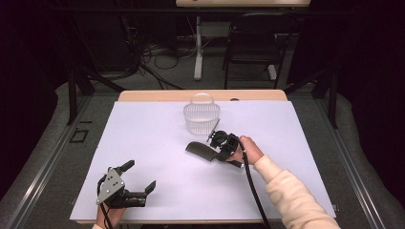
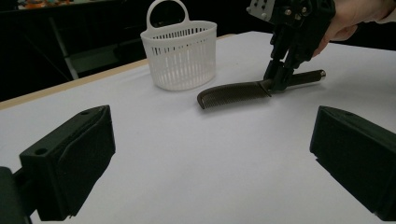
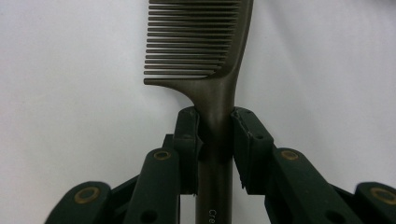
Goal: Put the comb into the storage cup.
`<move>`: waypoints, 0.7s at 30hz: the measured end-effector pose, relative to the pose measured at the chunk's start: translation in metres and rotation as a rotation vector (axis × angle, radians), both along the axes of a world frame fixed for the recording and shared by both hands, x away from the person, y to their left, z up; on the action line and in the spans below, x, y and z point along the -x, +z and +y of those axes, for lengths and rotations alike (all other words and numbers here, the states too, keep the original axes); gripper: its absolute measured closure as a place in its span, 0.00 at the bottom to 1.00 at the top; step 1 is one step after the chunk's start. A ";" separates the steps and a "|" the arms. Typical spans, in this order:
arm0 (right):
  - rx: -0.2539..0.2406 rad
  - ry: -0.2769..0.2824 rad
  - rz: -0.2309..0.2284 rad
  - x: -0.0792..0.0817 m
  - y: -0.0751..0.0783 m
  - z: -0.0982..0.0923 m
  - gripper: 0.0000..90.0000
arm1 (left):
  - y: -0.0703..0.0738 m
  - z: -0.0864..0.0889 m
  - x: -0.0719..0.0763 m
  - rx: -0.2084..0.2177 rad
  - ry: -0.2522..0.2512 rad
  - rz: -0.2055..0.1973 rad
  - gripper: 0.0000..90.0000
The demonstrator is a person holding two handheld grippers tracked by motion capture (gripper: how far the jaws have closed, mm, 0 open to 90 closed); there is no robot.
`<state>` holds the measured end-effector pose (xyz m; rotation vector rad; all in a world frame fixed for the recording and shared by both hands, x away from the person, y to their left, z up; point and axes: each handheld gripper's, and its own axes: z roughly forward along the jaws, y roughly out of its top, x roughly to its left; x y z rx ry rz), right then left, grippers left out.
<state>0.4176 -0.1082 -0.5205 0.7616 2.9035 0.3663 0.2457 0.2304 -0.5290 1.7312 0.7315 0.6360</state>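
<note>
A dark brown comb [image 1: 203, 150] lies on the white table cover, its teeth end pointing left. My right gripper [image 1: 222, 149] is shut on the comb's handle just behind the teeth; in the right gripper view both jaws press the handle [image 3: 215, 112] from either side. From the left gripper view, the comb [image 2: 236, 93] sits low over the sheet under the right gripper [image 2: 279, 79]. Just behind it stands a white slatted basket [image 1: 201, 116] with a loop handle, also visible as the basket [image 2: 180, 51]. My left gripper [image 1: 141, 177] rests open near the table's front left, jaws wide apart and empty.
The white sheet [image 1: 157, 143] covers most of the wooden table. A folding chair [image 1: 253, 43] and cables stand on the floor beyond the far edge. Dark frame posts flank the table.
</note>
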 end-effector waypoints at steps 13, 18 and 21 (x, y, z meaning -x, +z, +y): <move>-0.104 -0.014 -0.059 0.012 0.020 -0.017 0.81 | 0.000 0.000 0.000 -0.003 0.005 0.001 0.00; -0.155 -0.033 -0.072 0.015 0.025 -0.025 0.81 | -0.001 0.000 0.000 -0.002 0.008 0.004 0.00; -0.179 -0.042 -0.082 0.017 0.026 -0.030 0.81 | 0.000 0.000 0.000 -0.005 0.007 0.000 0.00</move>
